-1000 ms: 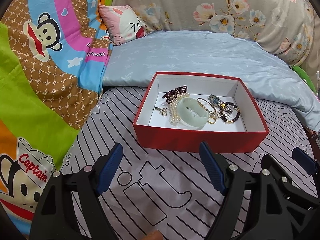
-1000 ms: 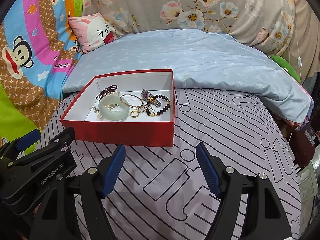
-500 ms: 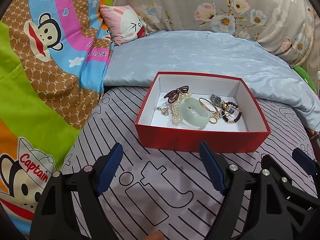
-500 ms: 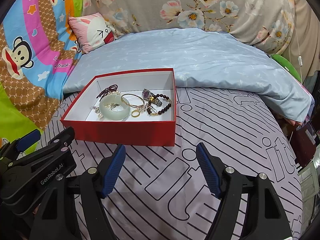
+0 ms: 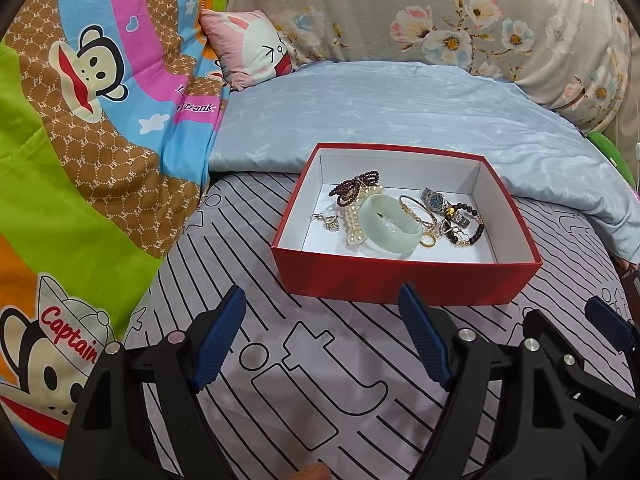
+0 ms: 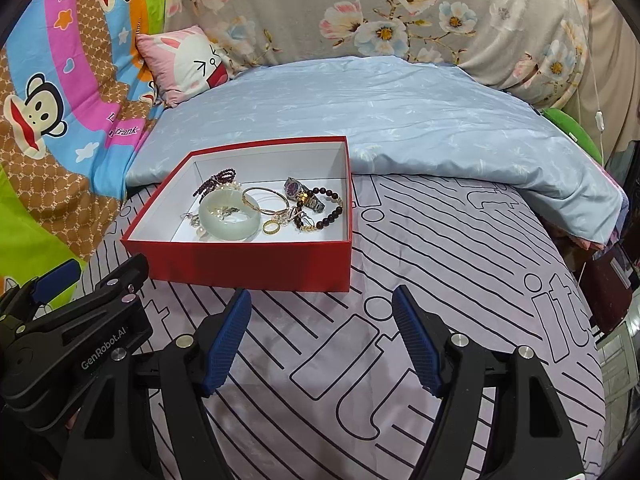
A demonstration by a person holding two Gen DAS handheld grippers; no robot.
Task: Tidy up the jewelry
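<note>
A red box [image 5: 400, 284] with a white inside sits on the striped bedsheet; it also shows in the right wrist view [image 6: 256, 262]. In it lie a pale green bangle [image 5: 390, 226], a pearl strand [image 5: 354, 220], a dark purple bead bracelet [image 5: 354, 186], a gold bangle [image 5: 416, 210], a watch [image 5: 436, 200], a gold ring [image 6: 271, 227] and a dark bead bracelet [image 6: 330, 214]. My left gripper [image 5: 322, 338] is open and empty, just in front of the box. My right gripper [image 6: 322, 338] is open and empty, in front of the box's right corner.
A light blue quilt [image 5: 400, 120] lies folded behind the box. A cartoon monkey blanket [image 5: 80, 140] rises at the left. A pink rabbit pillow [image 5: 252, 46] and a floral cover [image 5: 480, 12] stand at the back. The bed edge drops off at the right [image 6: 600, 300].
Both grippers have drawn back slightly from the box and stay open. The jewelry and the box have not moved.
</note>
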